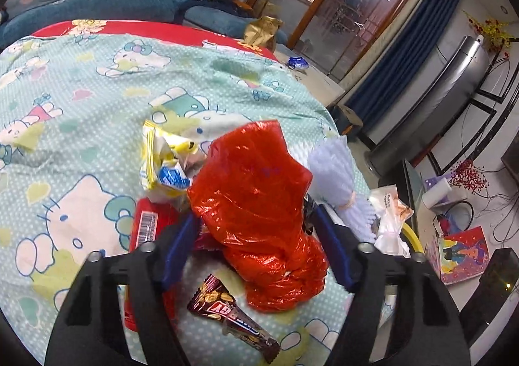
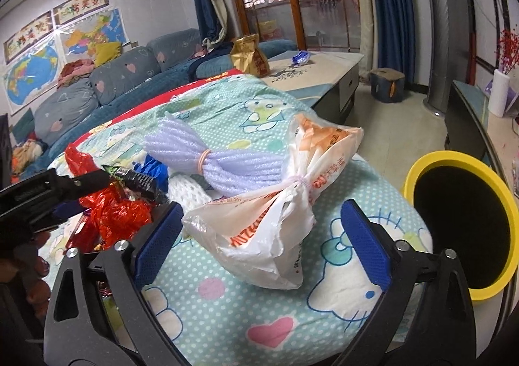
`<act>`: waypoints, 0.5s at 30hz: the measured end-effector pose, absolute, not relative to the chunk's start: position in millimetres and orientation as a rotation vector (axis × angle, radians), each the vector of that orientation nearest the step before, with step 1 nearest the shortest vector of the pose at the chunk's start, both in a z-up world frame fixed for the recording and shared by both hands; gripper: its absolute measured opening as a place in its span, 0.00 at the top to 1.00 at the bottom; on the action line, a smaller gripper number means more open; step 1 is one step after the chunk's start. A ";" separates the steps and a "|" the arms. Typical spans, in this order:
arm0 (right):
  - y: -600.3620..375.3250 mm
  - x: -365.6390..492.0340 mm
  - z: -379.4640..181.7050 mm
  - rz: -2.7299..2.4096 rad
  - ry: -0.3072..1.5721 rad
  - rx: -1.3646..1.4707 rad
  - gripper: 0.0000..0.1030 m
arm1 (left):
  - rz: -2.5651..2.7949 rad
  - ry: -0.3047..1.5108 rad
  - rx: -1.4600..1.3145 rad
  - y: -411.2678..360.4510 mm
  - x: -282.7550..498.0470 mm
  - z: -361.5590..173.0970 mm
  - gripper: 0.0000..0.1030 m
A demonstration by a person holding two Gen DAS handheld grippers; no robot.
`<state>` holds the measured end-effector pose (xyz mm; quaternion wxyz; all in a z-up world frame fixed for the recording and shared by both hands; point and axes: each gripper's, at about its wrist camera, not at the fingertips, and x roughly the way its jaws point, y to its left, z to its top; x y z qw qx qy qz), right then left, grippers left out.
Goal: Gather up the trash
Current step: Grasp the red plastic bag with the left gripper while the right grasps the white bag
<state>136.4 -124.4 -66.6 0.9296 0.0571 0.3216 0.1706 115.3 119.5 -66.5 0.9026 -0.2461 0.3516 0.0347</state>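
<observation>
A crumpled red plastic bag [image 1: 259, 200] lies on the Hello Kitty cloth [image 1: 81, 100], between the open blue pads of my left gripper [image 1: 256, 236]; the pads stand either side of it, apart. A brown candy wrapper [image 1: 227, 311], a red packet [image 1: 146, 226] and a yellow-white wrapper [image 1: 162, 165] lie close by. My right gripper [image 2: 259, 230] is open around a knotted white plastic bag [image 2: 272, 210]. A tied lilac foam net [image 2: 207, 158] lies just behind it. A yellow bin [image 2: 460, 223] with a black inside stands at the right.
The left gripper's black body [image 2: 39, 197] shows at the left of the right wrist view. A low table [image 2: 318, 74] with a gold bag [image 2: 249, 54] and a blue wrapper [image 2: 301, 58] is beyond. A blue sofa [image 2: 113, 84] runs behind.
</observation>
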 end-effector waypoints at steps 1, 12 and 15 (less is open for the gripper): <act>-123.7 135.7 -67.8 0.359 0.666 0.119 0.19 | 0.070 0.731 -0.508 119.1 115.8 -67.5 0.47; -125.6 131.1 -73.3 0.437 0.701 0.140 0.51 | 0.024 0.687 -0.463 107.3 95.1 -54.0 0.72; -126.1 128.2 -72.3 0.459 0.697 0.133 0.62 | 0.013 0.660 -0.445 104.5 88.4 -43.8 0.73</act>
